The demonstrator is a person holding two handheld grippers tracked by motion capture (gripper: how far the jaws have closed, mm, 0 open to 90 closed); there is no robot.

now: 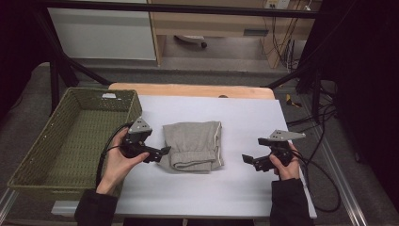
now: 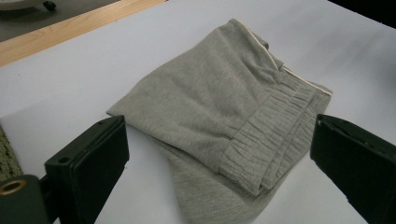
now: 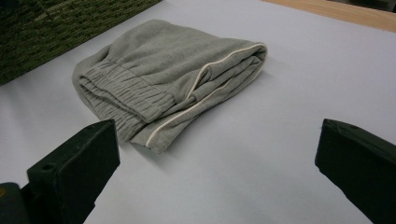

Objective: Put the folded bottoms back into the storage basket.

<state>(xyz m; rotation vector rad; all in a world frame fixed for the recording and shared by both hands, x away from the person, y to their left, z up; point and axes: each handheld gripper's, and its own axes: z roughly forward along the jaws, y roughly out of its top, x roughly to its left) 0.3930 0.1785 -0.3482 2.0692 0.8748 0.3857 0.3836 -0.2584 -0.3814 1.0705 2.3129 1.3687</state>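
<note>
Because the folded grey jersey sweatpants (image 1: pixel 194 145) are soft, light and floppy, they will likely sag unless pinched through all layers. The left gripper (image 1: pixel 163 151), jaws spread, sits at their left edge; the right gripper (image 1: pixel 248 159), also spread, waits nearer the desk's right edge.

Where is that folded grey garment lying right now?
In the high view the folded grey garment lies on the white table cover, between the left gripper and the right gripper, just right of the green woven basket.
</note>
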